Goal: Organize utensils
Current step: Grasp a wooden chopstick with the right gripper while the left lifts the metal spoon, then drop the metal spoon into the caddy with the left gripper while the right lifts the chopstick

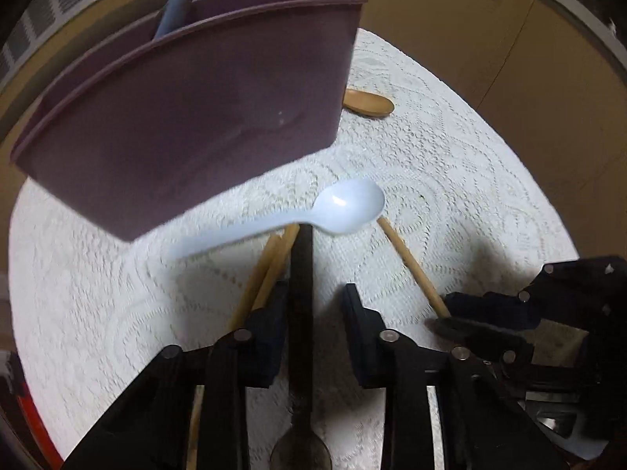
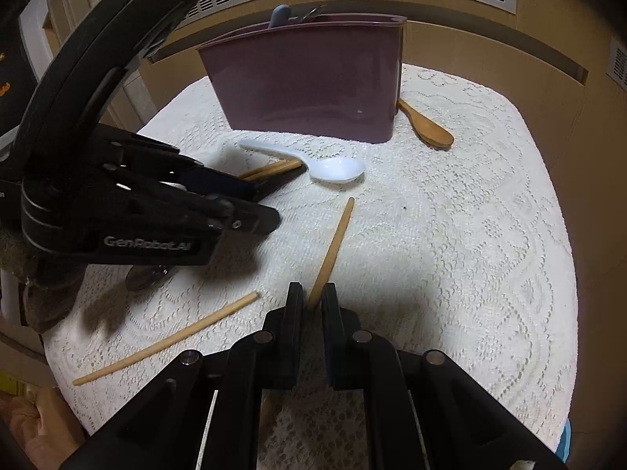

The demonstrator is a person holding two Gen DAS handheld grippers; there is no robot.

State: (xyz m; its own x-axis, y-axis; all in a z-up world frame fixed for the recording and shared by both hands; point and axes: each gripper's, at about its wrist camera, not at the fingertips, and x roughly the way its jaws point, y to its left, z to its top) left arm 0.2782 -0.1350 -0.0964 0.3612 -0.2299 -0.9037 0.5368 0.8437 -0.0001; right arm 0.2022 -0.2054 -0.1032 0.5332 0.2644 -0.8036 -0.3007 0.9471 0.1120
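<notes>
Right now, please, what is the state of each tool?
Left tool: open, astride a dark spoon handle, not clamping it.
Right tool: closed on a wooden chopstick.

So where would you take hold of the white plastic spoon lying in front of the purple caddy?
Grip the white plastic spoon by its slim handle, near mid-length, coming from above with the tongs closing across its width. It lies flat on the lace cloth, bowl up, partly over the chopstick tips, so the handle is likely slightly raised. The wide bowl would probably slip.

Right claw (image 2: 312, 299) pinches a wooden chopstick (image 2: 333, 246) on the lace cloth (image 2: 470, 235)
</notes>
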